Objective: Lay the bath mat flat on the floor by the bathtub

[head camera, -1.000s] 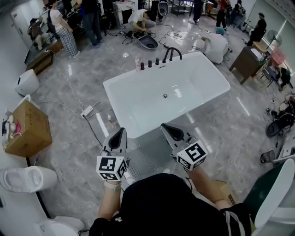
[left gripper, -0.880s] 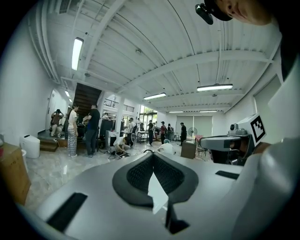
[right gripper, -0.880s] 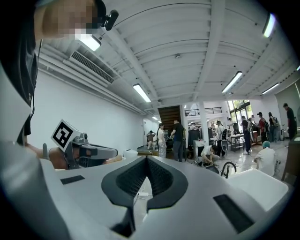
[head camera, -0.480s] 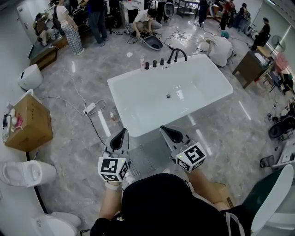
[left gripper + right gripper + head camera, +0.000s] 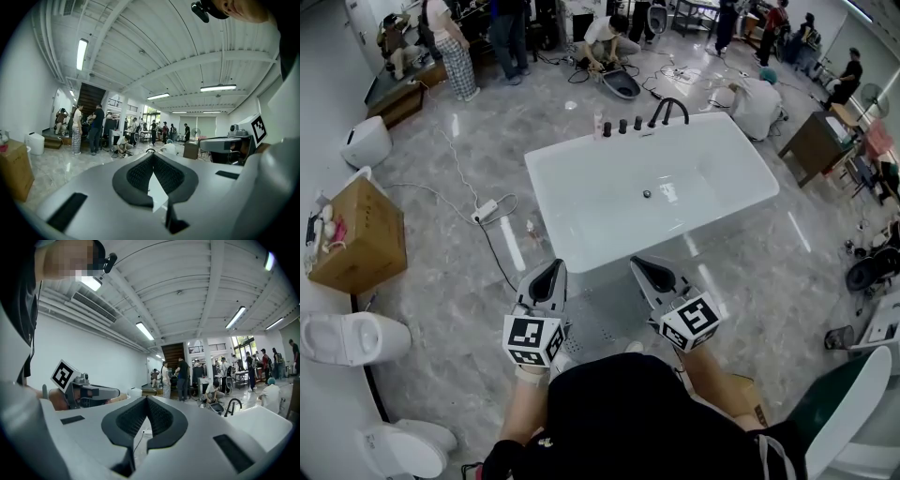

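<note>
A grey bath mat (image 5: 598, 321) lies on the floor against the near side of the white bathtub (image 5: 534, 183); it shows between my two grippers, and my body hides its near part. My left gripper (image 5: 551, 272) hovers over the mat's left side and points at the tub. It is shut with nothing in it, and in the left gripper view its tips (image 5: 153, 157) meet. My right gripper (image 5: 643, 266) is over the mat's right side, also shut and empty, with its tips (image 5: 146, 399) together.
A cardboard box (image 5: 352, 234) and two toilets (image 5: 347, 337) (image 5: 403, 450) stand at the left. A power strip with cable (image 5: 485, 210) lies left of the tub. Several people work at the back. A wooden desk (image 5: 811, 141) is at the right.
The head view has shifted slightly, so the tub sits a little lower and further right. Both grippers stay shut and in nearly the same places over the mat.
</note>
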`<state>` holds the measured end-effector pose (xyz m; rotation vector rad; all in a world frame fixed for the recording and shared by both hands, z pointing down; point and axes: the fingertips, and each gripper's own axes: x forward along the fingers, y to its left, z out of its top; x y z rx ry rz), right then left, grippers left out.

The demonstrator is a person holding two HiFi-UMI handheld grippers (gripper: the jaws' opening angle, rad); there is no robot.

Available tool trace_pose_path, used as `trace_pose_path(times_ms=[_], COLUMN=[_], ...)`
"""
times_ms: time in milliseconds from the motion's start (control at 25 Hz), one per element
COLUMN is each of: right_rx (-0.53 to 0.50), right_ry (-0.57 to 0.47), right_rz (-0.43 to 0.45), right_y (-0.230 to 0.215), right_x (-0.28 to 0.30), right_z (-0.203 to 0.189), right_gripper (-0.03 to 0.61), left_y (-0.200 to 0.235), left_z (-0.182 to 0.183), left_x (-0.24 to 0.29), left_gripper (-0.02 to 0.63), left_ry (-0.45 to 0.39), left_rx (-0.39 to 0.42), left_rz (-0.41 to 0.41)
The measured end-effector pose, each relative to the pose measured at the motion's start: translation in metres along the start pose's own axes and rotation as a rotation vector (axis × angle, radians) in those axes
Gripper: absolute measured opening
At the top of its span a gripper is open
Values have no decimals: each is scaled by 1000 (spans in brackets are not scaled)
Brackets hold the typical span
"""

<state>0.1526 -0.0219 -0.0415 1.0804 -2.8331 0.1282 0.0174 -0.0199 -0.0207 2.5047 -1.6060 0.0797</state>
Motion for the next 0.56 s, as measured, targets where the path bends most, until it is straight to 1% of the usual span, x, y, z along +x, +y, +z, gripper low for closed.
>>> trace_pose_path(times_ms=[560], right_rx=[16], right_ry=[4], right_rz=[6], right_y=[7], right_x=[1], right_z=[-8], right_gripper=[26], left_y=[3], left_z=[-8], left_x=[-7], left_gripper=[17], left_ry=[19], left_rx=[5], left_rz=[11])
